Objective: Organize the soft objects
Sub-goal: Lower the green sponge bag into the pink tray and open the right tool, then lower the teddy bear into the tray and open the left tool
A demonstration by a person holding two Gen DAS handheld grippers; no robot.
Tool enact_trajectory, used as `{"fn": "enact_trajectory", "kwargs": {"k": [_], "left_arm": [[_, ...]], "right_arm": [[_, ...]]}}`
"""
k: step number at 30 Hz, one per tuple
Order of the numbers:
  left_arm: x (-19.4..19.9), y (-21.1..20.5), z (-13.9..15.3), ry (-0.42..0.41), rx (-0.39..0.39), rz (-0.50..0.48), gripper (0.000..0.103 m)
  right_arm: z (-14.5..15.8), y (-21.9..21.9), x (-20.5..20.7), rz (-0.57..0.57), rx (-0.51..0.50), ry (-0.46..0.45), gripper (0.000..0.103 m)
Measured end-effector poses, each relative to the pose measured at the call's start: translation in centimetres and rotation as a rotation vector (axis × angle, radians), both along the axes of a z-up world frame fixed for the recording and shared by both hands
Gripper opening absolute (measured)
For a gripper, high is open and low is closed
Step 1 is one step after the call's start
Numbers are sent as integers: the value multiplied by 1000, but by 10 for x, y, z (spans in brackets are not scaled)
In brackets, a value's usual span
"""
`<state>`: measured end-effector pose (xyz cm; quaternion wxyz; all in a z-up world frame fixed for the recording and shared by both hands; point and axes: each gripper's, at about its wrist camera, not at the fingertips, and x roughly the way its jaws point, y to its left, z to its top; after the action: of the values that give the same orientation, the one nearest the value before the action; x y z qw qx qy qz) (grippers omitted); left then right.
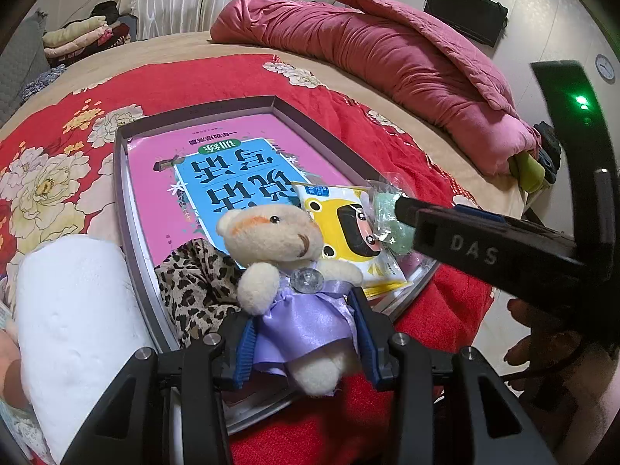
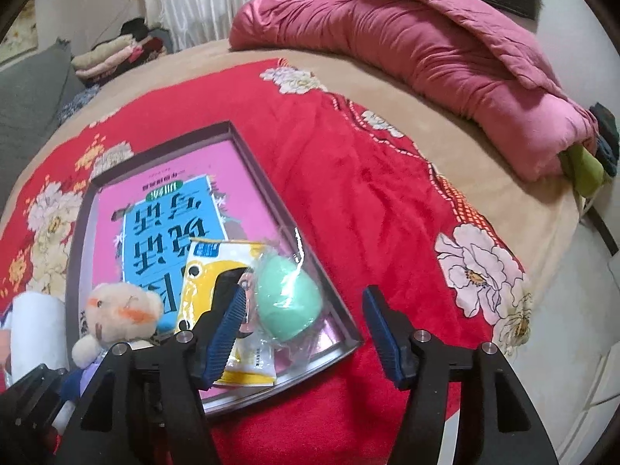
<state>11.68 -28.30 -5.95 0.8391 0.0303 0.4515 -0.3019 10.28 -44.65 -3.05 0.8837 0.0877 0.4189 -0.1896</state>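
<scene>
A cream teddy bear [image 1: 279, 244] in a lilac dress hangs over the near edge of a grey tray [image 1: 123, 201], and my left gripper [image 1: 300, 321] is shut on its dress. The bear [image 2: 120, 310] also shows at the lower left of the right wrist view. In the tray lie a pink and blue book [image 1: 232, 162], a leopard-print cloth [image 1: 197, 283], a yellow packet [image 1: 348, 228] and a mint-green sponge in clear wrap [image 2: 288, 302]. My right gripper [image 2: 306, 310] stands open over the tray's near right corner. The sponge lies beside its left pad [image 2: 228, 321], not pinched.
A white paper roll [image 1: 77, 310] stands left of the tray. The tray rests on a red floral blanket [image 2: 368, 178] over a beige bed. A rolled pink quilt [image 2: 426, 38] lies along the far side, with folded clothes [image 2: 112, 58] at the back left.
</scene>
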Motion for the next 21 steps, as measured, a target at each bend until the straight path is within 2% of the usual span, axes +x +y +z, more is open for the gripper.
{"fn": "enact_trajectory", "kwargs": {"k": [6,14,21], "left_arm": [[8,-2,-2,33,-5,2,44],[14,-6,-3,28,14,10,45],[22,-2,3,6,9,19,55]], "right_arm": [[5,1,-4,2,-21,-26,64],[5,-2,-6,-2,-18,-27,65],[4,3,-4,7,-34,-20,65]]}}
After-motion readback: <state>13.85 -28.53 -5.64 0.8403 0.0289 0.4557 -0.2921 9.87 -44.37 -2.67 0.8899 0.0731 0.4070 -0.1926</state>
